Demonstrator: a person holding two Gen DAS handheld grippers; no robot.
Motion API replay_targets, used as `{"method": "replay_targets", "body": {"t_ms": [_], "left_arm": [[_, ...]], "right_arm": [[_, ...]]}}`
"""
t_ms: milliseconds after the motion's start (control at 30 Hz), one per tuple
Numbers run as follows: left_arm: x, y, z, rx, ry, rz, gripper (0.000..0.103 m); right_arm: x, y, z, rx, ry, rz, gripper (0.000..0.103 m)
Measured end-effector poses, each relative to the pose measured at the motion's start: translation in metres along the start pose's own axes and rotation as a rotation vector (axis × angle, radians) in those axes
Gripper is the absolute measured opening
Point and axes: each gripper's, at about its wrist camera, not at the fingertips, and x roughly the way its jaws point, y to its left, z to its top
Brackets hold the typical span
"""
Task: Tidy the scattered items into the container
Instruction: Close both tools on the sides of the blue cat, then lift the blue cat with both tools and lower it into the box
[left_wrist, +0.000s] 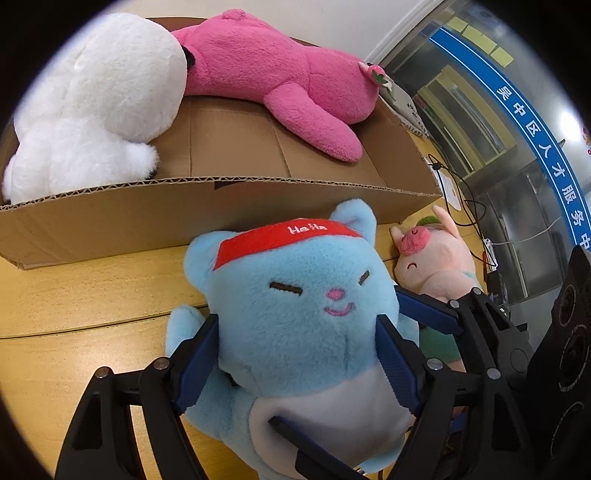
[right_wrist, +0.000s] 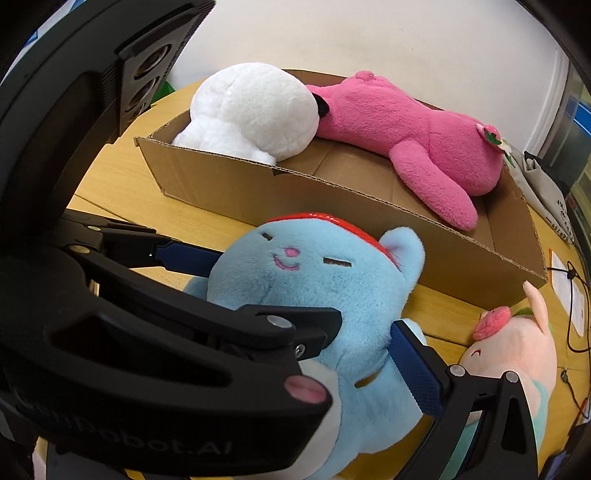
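Two toys already lie in the cardboard box (left_wrist: 229, 206): a white plush (left_wrist: 92, 107) and a pink plush (left_wrist: 280, 74). I have the blue bear (left_wrist: 295, 310) pinched at the neck by the left gripper (left_wrist: 299, 354), with the right gripper (right_wrist: 365, 339) closing beside it (grip unclear). Next: lift over the rim. One pig plush (left_wrist: 432, 262) waits on the table (left_wrist: 74, 295).

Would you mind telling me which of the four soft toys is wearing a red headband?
The light blue toy, sitting on the table in front of the cardboard box. The white and bright pink toys and the pale pink pig have no headband.
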Motion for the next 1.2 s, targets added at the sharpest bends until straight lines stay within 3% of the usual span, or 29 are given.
{"method": "replay_targets", "body": {"t_ms": [333,567,833,1000,1200], "left_arm": [[-0.004,-0.001,-0.002,-0.007,-0.003,-0.021,0.066],[-0.019,-0.010,-0.004,0.004,-0.015,-0.001,0.057],[-0.068,-0.039,0.001,0.068,-0.133,0.005,0.054],[-0.113,-0.068,0.038,0.183,-0.247,0.023,0.054],[-0.140,-0.076,0.116,0.281,-0.327,0.056,0.054]], "right_arm": [[0.000,-0.001,0.001,-0.020,-0.009,0.032,0.097],[-0.014,0.005,0.000,-0.043,-0.048,0.033,0.079],[-0.057,0.002,0.011,-0.043,-0.164,0.018,0.072],[-0.097,-0.006,0.043,-0.062,-0.303,-0.027,0.071],[-0.111,-0.033,0.120,-0.089,-0.425,-0.086,0.071]]}}
